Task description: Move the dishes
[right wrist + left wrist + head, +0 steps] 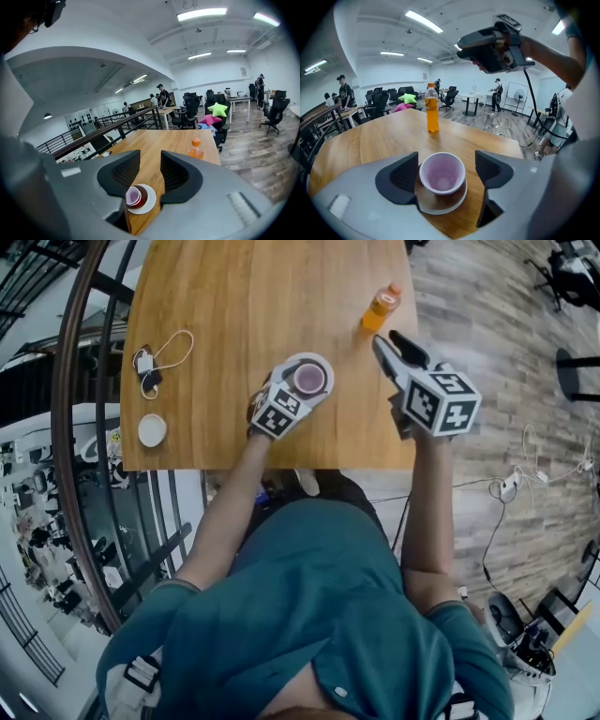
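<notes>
A pale pink cup (pixel 309 379) (pixel 442 171) stands upright on a white-rimmed saucer (pixel 325 362) (pixel 440 207) near the front edge of the wooden table (pixel 234 306). My left gripper (pixel 298 390) (pixel 446 168) is down at the table, open wide, with the cup between its jaws. The pads stand close beside the cup without pressing on it. My right gripper (pixel 389 341) (pixel 150 168) hovers above the table's right side, its jaws a narrow gap apart with nothing between them. Below that gap, the right gripper view shows the cup (pixel 132 195) and saucer (pixel 149 200).
An orange drink bottle (pixel 382 307) (pixel 432 114) (pixel 195 148) stands beyond the cup toward the right edge. A white round lid (pixel 152 430) and a charger with a cable (pixel 145 367) lie at the table's left. A dark railing (pixel 84 381) runs along the left side.
</notes>
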`<state>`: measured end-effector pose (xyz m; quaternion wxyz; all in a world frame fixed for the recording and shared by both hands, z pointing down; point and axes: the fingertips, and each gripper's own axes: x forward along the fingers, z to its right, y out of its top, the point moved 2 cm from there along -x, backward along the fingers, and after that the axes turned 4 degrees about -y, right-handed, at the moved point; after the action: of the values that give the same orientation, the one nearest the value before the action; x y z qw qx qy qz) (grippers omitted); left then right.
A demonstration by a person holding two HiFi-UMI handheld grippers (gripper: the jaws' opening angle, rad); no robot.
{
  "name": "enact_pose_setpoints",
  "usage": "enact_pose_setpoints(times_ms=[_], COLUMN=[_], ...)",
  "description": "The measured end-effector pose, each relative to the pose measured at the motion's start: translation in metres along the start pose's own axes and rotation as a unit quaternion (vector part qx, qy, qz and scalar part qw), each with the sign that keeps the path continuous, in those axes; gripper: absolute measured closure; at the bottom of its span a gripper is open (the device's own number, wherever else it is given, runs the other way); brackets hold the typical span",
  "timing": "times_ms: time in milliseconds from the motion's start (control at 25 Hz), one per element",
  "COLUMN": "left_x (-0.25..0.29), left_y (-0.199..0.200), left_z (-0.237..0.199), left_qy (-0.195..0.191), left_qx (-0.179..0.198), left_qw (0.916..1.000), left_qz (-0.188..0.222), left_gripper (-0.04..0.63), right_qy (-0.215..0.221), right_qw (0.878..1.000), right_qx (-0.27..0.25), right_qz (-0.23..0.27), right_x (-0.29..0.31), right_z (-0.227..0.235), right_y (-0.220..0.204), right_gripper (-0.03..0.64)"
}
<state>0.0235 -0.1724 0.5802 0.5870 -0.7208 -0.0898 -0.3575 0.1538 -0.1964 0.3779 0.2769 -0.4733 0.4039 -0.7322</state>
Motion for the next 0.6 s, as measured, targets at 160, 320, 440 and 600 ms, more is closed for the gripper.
enact_pose_setpoints(times_ms=[160, 320, 440, 600], left_x=[0.006, 0.011, 0.014, 0.016], left_y=[-0.009, -0.013, -0.013, -0.016], left_z=[-0.003, -0.005, -0.003, -0.003], left_qy=[0.007, 0.009, 0.006, 0.01], left_qx=[-0.004, -0.004, -0.002, 0.001], left_qw=[0.9998, 0.9996, 0.9996, 0.9994], left_qz=[-0.018, -0.026, -0.028, -0.033], left_gripper=[0.21, 0.21, 0.21, 0.21], right_qy=[0.003, 0.005, 0.009, 0.01], right_qw=[1.0, 1.0, 1.0, 0.999], right_qx=[0.003, 0.009, 0.012, 0.014], right_qz=[-0.01, -0.017, -0.024, -0.029], right_x=[0.008, 0.014, 0.017, 0.02], right_z=[0.006, 0.012, 0.014, 0.016], right_y=[-0.005, -0.009, -0.014, -0.018], right_gripper=[0.495, 0.495, 0.495, 0.496])
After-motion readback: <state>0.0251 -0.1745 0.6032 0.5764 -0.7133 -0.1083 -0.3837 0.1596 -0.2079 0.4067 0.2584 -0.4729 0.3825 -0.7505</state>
